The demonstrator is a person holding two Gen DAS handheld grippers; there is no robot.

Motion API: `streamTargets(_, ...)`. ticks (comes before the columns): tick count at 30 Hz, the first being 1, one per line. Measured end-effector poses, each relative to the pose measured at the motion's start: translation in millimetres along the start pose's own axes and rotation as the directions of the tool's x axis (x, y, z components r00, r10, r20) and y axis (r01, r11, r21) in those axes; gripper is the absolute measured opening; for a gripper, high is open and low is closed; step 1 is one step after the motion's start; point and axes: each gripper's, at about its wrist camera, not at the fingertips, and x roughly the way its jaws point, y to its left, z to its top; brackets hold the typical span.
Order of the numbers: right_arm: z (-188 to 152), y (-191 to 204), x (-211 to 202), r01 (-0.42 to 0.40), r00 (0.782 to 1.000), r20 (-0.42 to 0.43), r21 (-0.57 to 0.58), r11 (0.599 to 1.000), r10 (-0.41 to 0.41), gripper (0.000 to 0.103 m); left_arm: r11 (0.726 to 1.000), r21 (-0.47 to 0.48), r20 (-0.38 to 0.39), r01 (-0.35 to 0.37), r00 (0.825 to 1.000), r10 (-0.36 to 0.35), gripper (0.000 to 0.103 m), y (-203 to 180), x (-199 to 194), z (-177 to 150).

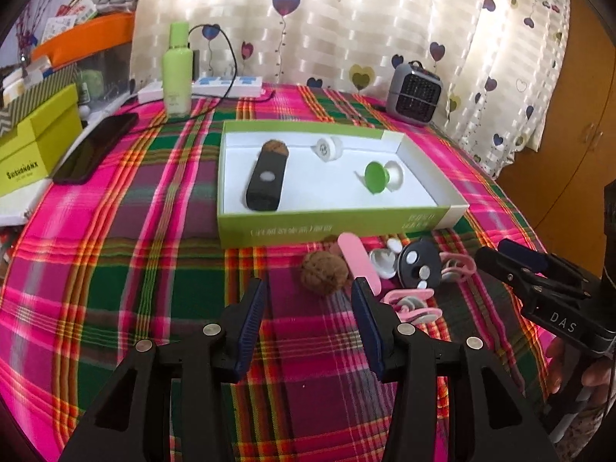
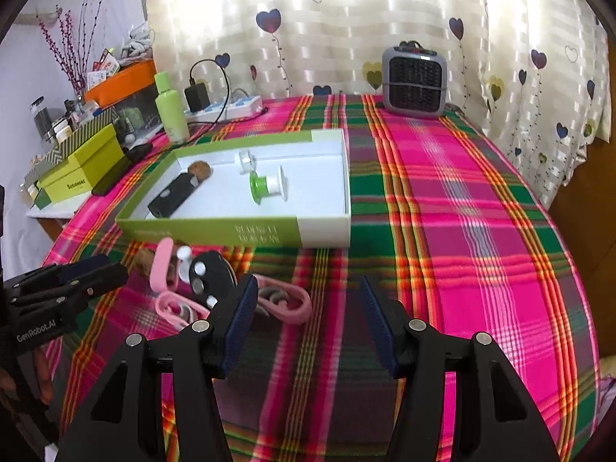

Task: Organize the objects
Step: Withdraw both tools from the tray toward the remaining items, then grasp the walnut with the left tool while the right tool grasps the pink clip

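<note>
A shallow green-and-white box [image 1: 327, 227] [image 2: 215, 231] lies on the plaid cloth. In it are a black bar [image 1: 265, 181] [image 2: 173, 194], a walnut [image 1: 275, 147] [image 2: 201, 169], a small white spool [image 1: 327, 149] and a green-and-white spool [image 1: 379, 177] [image 2: 267, 186]. In front of the box lie a walnut [image 1: 322, 274], a pink file [image 1: 358, 261] [image 2: 161, 263], a black disc with white dots [image 1: 419, 263] [image 2: 210, 277], a white cap [image 1: 383, 261] and pink clips [image 1: 414, 304] [image 2: 285, 300]. My left gripper [image 1: 310, 288] is open just before the loose walnut. My right gripper [image 2: 306, 288] is open over bare cloth, right of the clips.
A green bottle [image 1: 178, 73] [image 2: 171, 109], a power strip [image 1: 227, 86] and a phone [image 1: 96, 146] stand at the back left beside yellow-green boxes [image 1: 34, 146]. A small grey heater [image 1: 414, 94] [image 2: 414, 81] stands at the back by the curtain. The table drops off on the right.
</note>
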Motion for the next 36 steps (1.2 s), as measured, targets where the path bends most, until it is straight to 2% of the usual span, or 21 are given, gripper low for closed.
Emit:
streamTargets(8, -6, 4, 11, -0.052, 0.997, -0.059, -0.025, 0.998, 0.051, 0.056, 1.0, 0.0, -0.021, 0.002, 1.0, -0.002, 0.045, -1, 6, -4)
streamTargets(18, -7, 4, 24, -0.074, 0.991, -0.115, -0.052, 0.996, 0.068, 0.056, 1.0, 0.025, -0.039, -0.012, 0.999, 0.013, 0.046, -4, 17, 0)
streamTargets(24, -4, 13, 30, -0.07, 0.99, -0.13, -0.143, 0.987, 0.052, 0.056, 0.998, 0.052, -0.045, -0.021, 0.999, 0.023, 0.047, -7, 23, 7)
streamTargets(36, 0, 19, 38, -0.072, 0.989, -0.139, -0.237, 0.969, 0.039, 0.056, 0.994, 0.099, -0.051, -0.04, 0.998, 0.045, 0.047, -11, 34, 15)
